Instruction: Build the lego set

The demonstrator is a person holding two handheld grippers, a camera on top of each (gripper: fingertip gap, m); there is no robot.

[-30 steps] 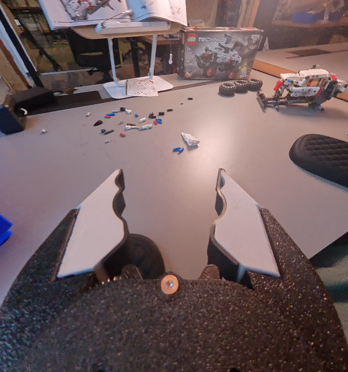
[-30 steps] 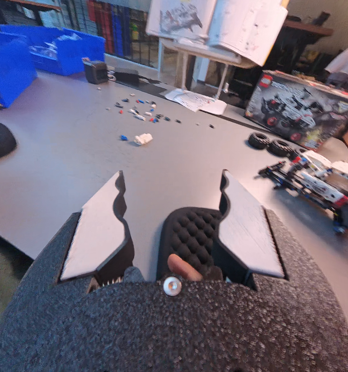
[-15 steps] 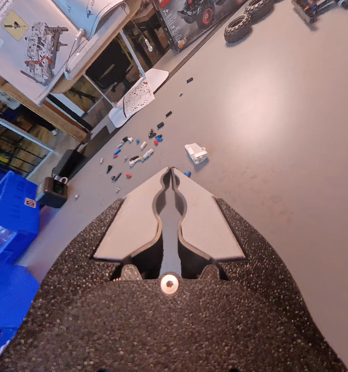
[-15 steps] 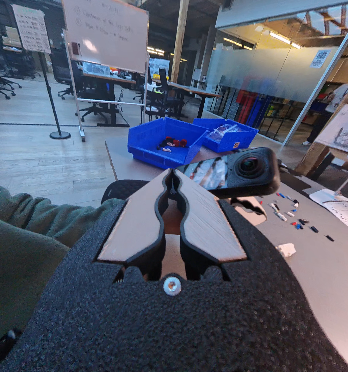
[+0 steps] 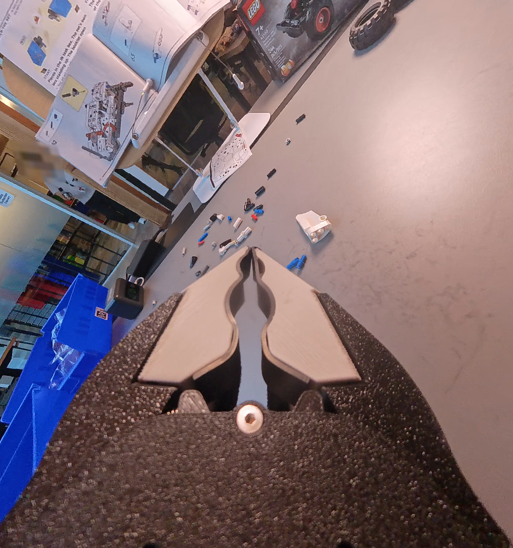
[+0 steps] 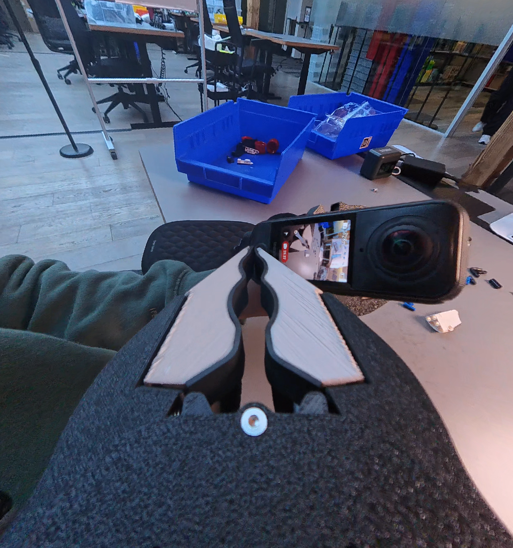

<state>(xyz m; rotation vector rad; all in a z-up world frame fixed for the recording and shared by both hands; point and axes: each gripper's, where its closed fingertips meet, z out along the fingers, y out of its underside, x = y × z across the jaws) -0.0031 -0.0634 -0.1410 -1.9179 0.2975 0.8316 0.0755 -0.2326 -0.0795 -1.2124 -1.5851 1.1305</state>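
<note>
My left gripper (image 5: 251, 248) is shut and empty, rolled to one side above the grey table (image 5: 412, 207). Just beyond its tips lie several small loose pieces (image 5: 234, 228), a blue pin (image 5: 297, 262) and a white block (image 5: 314, 226). My right gripper (image 6: 253, 248) is shut and empty, its tips close to the camera (image 6: 368, 252) mounted on the left gripper. The white block (image 6: 443, 321) also shows at the right of the right wrist view. A black tyre (image 5: 371, 23) lies at the far right.
The set's box (image 5: 288, 32) and an instruction booklet on a stand (image 5: 107, 77) are at the back. Two blue bins (image 6: 237, 148) (image 6: 353, 124) sit at the table's far end, one with red and black parts. A black pad (image 6: 196, 240) and a green sleeve (image 6: 71, 296) are near.
Both grippers closed from wide open and swung: the left rolled and moved toward the loose pieces, the right turned left to face the left gripper's camera and the bins.
</note>
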